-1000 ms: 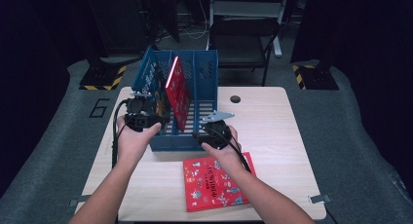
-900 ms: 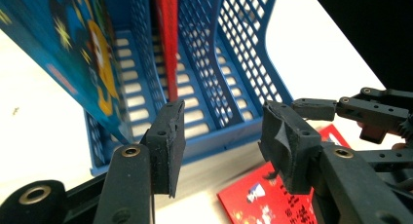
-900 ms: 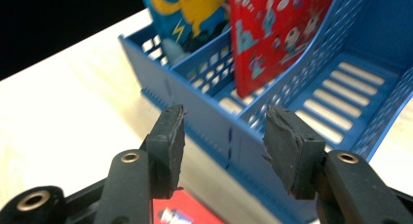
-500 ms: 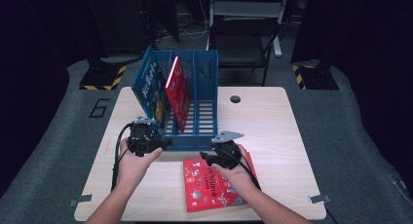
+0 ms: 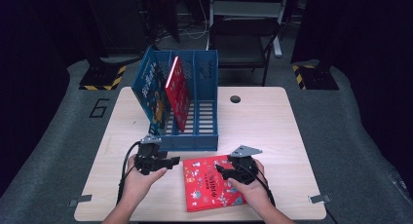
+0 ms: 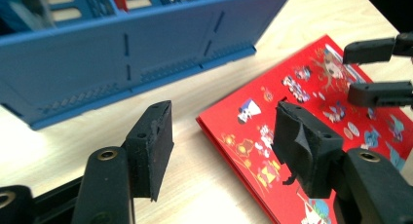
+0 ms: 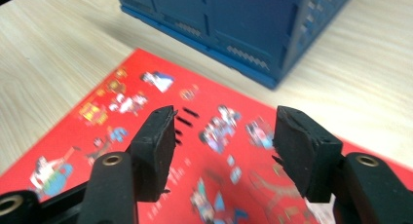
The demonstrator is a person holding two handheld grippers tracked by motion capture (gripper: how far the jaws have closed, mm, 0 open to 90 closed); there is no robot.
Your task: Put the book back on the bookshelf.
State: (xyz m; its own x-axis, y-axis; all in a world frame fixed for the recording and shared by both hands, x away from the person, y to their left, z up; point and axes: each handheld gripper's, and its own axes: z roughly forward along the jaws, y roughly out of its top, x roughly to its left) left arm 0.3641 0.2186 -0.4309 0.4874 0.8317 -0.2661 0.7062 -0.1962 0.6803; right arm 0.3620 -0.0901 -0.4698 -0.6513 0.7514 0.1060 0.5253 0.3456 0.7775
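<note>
Just left of the flat red book's (image 5: 210,183) edge, bare table (image 5: 107,151).

Red book (image 5: 210,184) – small cartoon figures, blue slotted file rack (image 5: 204,112), pale wood-grain table (image 5: 272,126), black claws

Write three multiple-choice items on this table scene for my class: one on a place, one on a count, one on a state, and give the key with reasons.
1. Where does the flat red book lie?
A. On the table in front of the blue file rack
B. Inside the rack
C. On the floor

2. How many books stand in the rack?
A. None
B. Two
C. Four

3. How does the left claw stand?
A. Shut on the flat book
B. Shut on the rack
C. Open, gripping nothing

Key: 1 A, the flat book rests on the tabletop just before the rack. 2 B, a blue book and a red one stand in it. 3 C, its jaws stand apart with only the book's corner seen beyond them.
</note>
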